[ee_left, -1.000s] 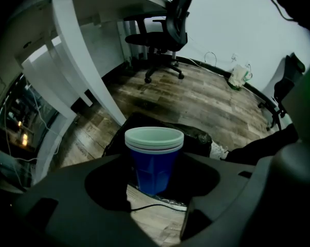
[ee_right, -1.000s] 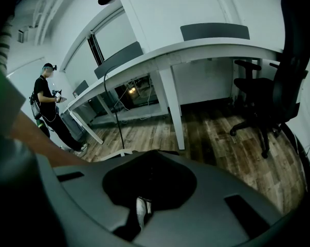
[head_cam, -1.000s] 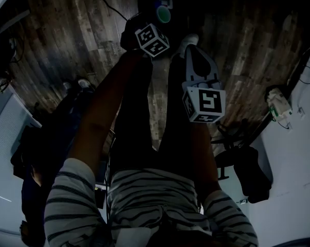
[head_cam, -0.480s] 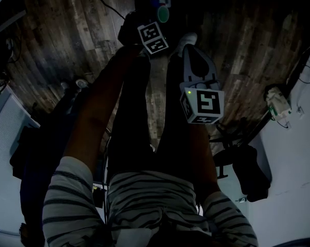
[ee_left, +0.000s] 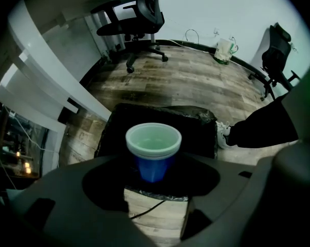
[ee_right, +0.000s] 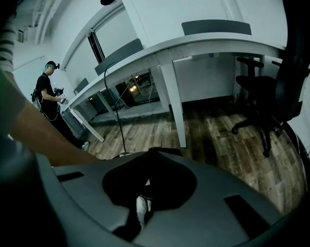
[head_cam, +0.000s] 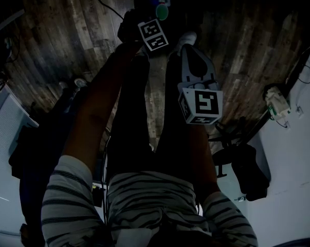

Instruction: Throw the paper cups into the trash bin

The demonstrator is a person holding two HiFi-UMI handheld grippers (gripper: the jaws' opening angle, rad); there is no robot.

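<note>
A blue paper cup point(ee_left: 153, 149) with a pale green inside stands upright between the jaws of my left gripper point(ee_left: 153, 164), which is shut on it. Right under and behind the cup is the trash bin point(ee_left: 198, 130), lined with a black bag. In the dim head view the cup point(head_cam: 162, 12) shows as a green disc beyond the left gripper's marker cube point(head_cam: 155, 34). My right gripper point(ee_right: 150, 151) points along the person's leg, jaws together with nothing between them; in the head view it point(head_cam: 192, 49) hangs to the right of the left one.
Wooden floor all round. Black office chairs point(ee_left: 140, 12) point(ee_left: 278, 55) and a white bag point(ee_left: 225, 49) stand beyond the bin. A long white desk point(ee_right: 196, 48), another chair point(ee_right: 268, 102) and a second person point(ee_right: 49, 94) are in the right gripper view.
My left gripper has carried the cup a little farther out, up the head view. The right gripper's cube has drifted slightly left.
</note>
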